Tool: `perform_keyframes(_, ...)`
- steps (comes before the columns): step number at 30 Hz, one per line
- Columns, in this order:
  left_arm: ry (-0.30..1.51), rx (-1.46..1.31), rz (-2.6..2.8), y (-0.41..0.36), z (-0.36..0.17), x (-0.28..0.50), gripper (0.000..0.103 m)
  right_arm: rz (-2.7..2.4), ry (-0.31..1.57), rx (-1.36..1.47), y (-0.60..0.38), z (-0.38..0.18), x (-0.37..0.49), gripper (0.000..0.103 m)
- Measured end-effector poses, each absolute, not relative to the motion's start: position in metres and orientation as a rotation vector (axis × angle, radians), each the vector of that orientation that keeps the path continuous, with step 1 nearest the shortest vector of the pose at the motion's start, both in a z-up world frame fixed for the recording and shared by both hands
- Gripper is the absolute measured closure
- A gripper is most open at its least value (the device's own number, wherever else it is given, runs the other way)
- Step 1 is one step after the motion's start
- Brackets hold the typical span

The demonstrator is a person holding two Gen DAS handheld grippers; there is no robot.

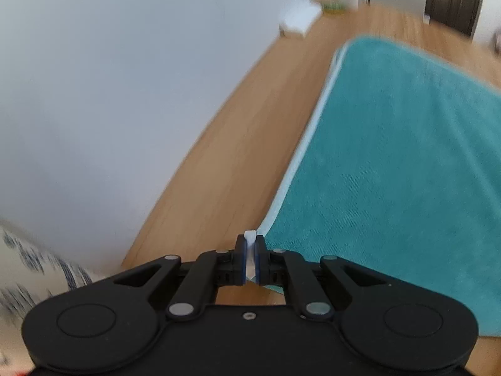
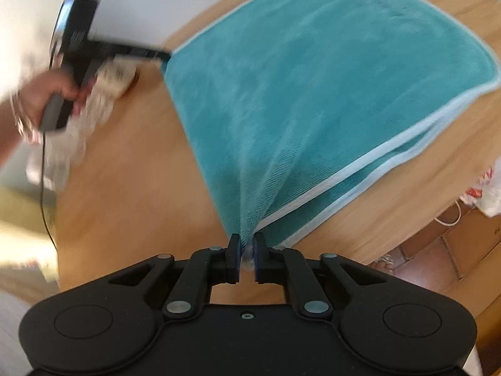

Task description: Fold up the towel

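Wood table (image 1: 219, 169) under everything, pale wall behind it in the left view, tiled floor past the table edge in the right view. No readable writing: dark print on a cream item (image 2: 116, 76) near the left hand (image 2: 50, 91) is too blurred. One teal towel (image 2: 313, 87) with pale trim, lying on the table, doubled over so two trimmed edges stack on its right side. Two grippers. Left gripper (image 1: 250, 258): jaws nearly together, pinching the towel's white-trimmed corner between blue pads (image 1: 240, 260). Right gripper (image 2: 246, 258): jaws at a narrow gap, clamped on the near corner, cloth pulled into tight pleats toward it. Left gripper also shows in the right view (image 2: 166, 54), gripping the far-left corner.
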State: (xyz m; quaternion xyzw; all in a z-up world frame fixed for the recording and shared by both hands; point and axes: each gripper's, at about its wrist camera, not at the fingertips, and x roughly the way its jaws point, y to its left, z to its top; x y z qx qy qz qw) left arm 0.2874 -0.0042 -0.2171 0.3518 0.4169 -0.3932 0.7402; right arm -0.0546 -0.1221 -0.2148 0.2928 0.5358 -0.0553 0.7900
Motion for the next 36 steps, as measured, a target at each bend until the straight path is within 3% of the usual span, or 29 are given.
perform_keyframes(2, 0.903, 0.767, -0.856, -0.002, -0.217, 0.285, 0.099, -0.151, 1.124, 0.676, -0.132, -0.214, -0.06, 0.082)
perform_keyframes(4, 0.914, 0.762, -0.854, -0.002, -0.215, 0.287, 0.098, -0.194, 1.091, 0.733, -0.144, -0.212, -0.068, 0.06)
perform_keyframes(9, 0.94, 0.734, -0.86, 0.0, -0.212, 0.293, 0.098, -0.291, 1.032, 0.89, -0.176, -0.215, -0.078, 0.059)
perform_keyframes(23, 0.95, 0.73, -0.862, 0.006, -0.212, 0.29, 0.097, -0.398, 0.985, 0.942, -0.205, -0.203, -0.076, 0.06)
perform_keyframes(28, 0.956, 0.722, -0.866, 0.004, -0.212, 0.289, 0.097, -0.466, 1.034, 0.966, -0.211, -0.223, -0.058, 0.081)
perform_keyframes(30, 0.957, 0.725, -0.866, 0.004, -0.212, 0.288, 0.097, -0.465, 1.035, 0.973, -0.217, -0.222, -0.061, 0.081)
perform_keyframes(32, 0.952, 0.733, -0.867, 0.005, -0.212, 0.287, 0.097, -0.476, 1.036, 0.985, -0.219, -0.224, -0.061, 0.096)
perform_keyframes(36, 0.957, 0.723, -0.866, 0.006, -0.211, 0.285, 0.097, -0.492, 1.026, 1.008, -0.222, -0.225, -0.064, 0.102)
